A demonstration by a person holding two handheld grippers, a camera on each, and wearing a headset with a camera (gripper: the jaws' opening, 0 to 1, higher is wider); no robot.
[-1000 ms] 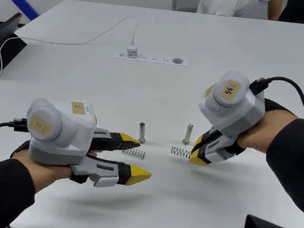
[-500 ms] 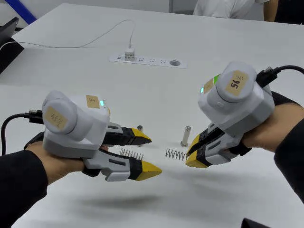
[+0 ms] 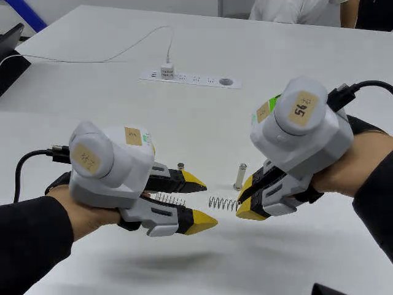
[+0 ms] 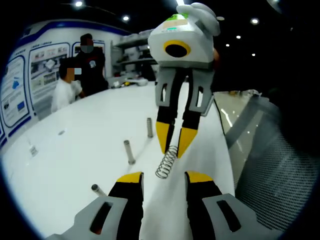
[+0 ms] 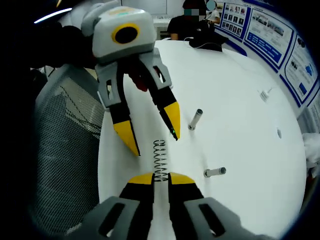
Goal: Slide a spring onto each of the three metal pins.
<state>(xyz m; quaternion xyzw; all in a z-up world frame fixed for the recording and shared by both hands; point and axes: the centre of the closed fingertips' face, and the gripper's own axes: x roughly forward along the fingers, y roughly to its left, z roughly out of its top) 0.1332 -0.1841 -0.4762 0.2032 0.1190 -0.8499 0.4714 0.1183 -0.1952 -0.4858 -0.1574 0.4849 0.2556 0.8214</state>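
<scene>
My right gripper [image 3: 241,212] [image 4: 172,142] is shut on one end of a steel spring [image 3: 222,203] [image 5: 160,159] [image 4: 166,162], which sticks out to the left towards the left gripper. The left gripper [image 3: 207,203] [image 5: 152,135] stands open, its yellow tips just short of the spring's free end. In its own view its jaws [image 4: 165,177] hold nothing. A second spring [image 3: 169,198] lies on the white table beside its lower finger. One metal pin [image 3: 240,176] [image 5: 195,119] stands behind the held spring, and another pin [image 3: 180,166] peeks over the left gripper. The left gripper view has three pins [image 4: 149,127] [image 4: 129,151] [image 4: 96,189].
A white power strip [image 3: 190,78] with a plug and cable lies at the back of the table [image 3: 110,123]. A person [image 3: 295,9] sits at the far edge. A dark object [image 3: 9,43] is at the far left. A mesh chair [image 4: 270,165] stands past the table edge.
The left gripper has moved right, towards the right gripper. The right gripper has carried the spring slightly left, so the two sets of tips are closer together.
</scene>
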